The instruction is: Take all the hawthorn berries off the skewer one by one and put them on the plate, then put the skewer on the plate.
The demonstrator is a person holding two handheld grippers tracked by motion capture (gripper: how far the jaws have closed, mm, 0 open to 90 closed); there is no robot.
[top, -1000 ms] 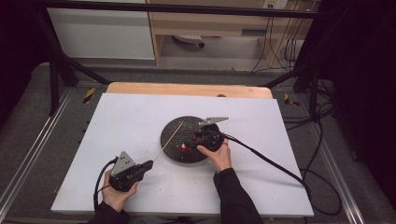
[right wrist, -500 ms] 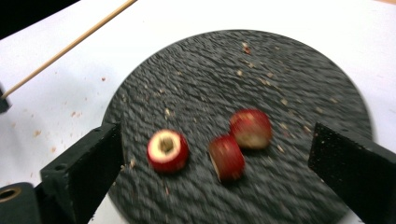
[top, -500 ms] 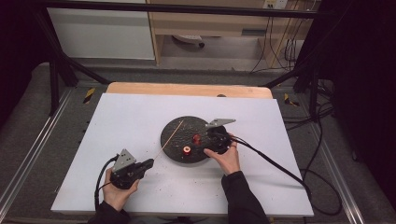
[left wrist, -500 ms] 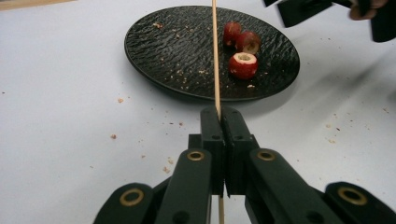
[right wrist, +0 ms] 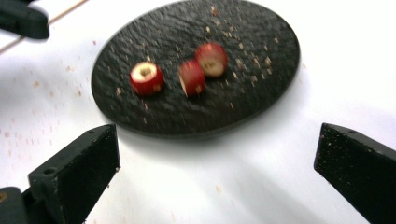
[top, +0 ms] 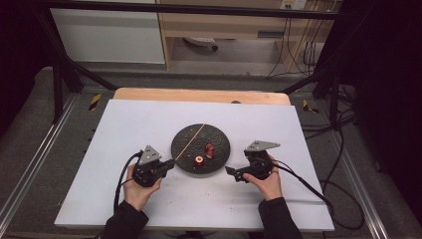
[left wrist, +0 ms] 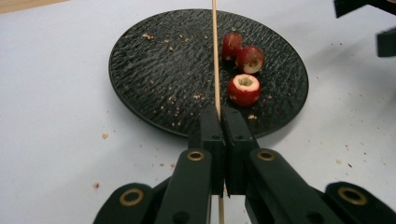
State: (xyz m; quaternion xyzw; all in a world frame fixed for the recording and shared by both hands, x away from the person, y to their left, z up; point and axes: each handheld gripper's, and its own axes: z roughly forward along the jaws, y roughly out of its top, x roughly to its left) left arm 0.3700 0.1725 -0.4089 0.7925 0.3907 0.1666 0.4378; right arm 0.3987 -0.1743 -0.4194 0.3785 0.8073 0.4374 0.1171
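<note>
A black round plate (top: pixel 189 142) (left wrist: pixel 159 70) (right wrist: pixel 261 28) sits mid-table. On it lie three red fruit pieces with pale cut faces: one alone (top: pixel 198 160) (left wrist: pixel 244 89) (right wrist: pixel 146 78), two touching (top: pixel 209 148) (left wrist: pixel 250 59) (right wrist: pixel 211 58). A thin wooden skewer (top: pixel 194 137) (left wrist: pixel 215 51) reaches over the plate, and my left gripper (top: pixel 171 163) (left wrist: pixel 219 112) is shut on its near end at the plate's left rim. My right gripper (top: pixel 230 172) (right wrist: pixel 217 163) stands just off the plate's right rim. Its jaws have just been opening and are wide apart with nothing between them.
Crumbs dot the white tabletop (top: pixel 124 129) around the plate. A wooden strip (top: pixel 199 94) edges the far side, with metal frame rails and cables beyond. Each gripper's cable trails toward the near edge. The left gripper's tip (right wrist: pixel 21 21) shows far off in the right gripper view.
My right gripper has drawn back off the plate to the right and opened, leaving a fruit piece on the plate. My left gripper has moved closer to the plate with the skewer.
</note>
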